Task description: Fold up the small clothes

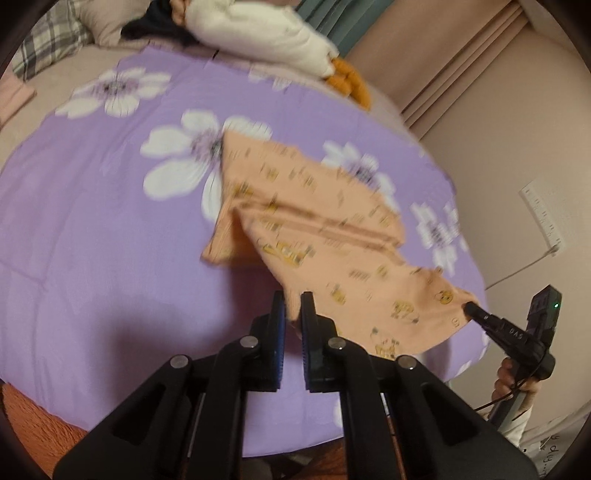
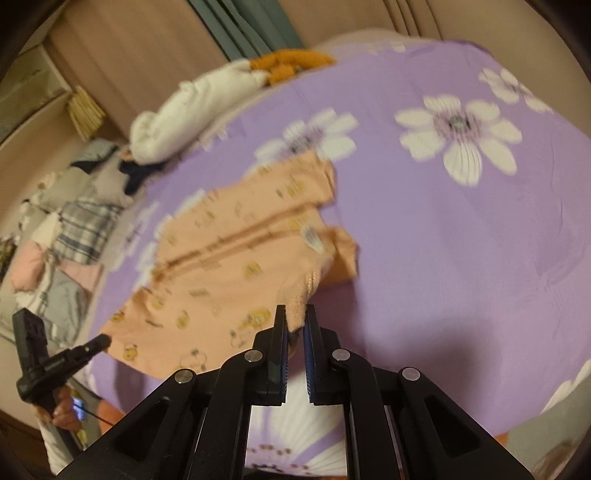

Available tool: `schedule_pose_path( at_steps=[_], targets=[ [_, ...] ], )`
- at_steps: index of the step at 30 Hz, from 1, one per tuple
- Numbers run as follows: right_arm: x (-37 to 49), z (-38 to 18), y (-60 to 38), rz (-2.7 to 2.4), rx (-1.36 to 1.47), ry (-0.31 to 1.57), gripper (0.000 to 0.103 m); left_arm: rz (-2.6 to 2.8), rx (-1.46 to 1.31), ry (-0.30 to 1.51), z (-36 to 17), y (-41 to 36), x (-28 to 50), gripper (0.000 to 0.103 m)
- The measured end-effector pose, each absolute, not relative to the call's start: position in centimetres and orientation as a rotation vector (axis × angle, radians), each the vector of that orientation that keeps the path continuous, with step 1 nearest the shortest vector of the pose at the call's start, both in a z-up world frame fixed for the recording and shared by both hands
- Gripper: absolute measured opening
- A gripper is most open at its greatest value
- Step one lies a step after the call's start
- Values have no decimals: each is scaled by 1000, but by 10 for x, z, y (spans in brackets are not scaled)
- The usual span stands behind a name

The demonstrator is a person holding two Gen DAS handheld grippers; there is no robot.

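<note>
Item count, bed surface
Showing: one peach garment, two grippers — left gripper, right gripper — one floral bedspread.

From my remote station I record the following surroundings. A purple bedspread printed with large white flowers covers the bed. At its far edge lies a white stuffed toy with orange feet, touching the spread. Just beside the toy sits a dark garment. A plaid pillow rests at the bed's far corner, near a pink folded cloth. Teal curtains hang behind the toy, against beige wall panelling. A white wall plate with a cable is mounted on the wall. An orange textured cover shows below the bedspread's near edge.
</note>
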State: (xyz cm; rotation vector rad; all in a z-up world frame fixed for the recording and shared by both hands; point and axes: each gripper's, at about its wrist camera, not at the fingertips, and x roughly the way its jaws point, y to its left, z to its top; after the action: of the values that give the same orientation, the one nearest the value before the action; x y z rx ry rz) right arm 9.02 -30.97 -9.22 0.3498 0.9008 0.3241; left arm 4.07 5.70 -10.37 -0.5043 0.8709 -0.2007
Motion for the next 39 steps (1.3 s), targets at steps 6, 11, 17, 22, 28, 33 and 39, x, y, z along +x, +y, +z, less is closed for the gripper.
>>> schedule_pose_path(
  at_steps=[6,11,17,22,28,33,39],
  targets=[
    [83,-54,-313,356,379,786,9,-223,-508,748,-60,64,31,5],
    [77,-35,-312,378,395,728,9,-246,-515,663,-38,72,22,3],
    [75,-39,-308,355,383,732,9,-245,-486,775,-62,69,26,3],
    [78,-52,-308,326,389,768,9,-225,-489,963,-115,59,27,13],
    [77,-56,-310,313,390,783,9,-261,-490,1098,-153,42,21,42],
    [77,-59,-310,308,393,795,9,-321,-547,1176,-172,31,18,50],
    [78,-64,-310,306,400,809,9,-349,-559,1252,-189,20,17,48]
  ],
)
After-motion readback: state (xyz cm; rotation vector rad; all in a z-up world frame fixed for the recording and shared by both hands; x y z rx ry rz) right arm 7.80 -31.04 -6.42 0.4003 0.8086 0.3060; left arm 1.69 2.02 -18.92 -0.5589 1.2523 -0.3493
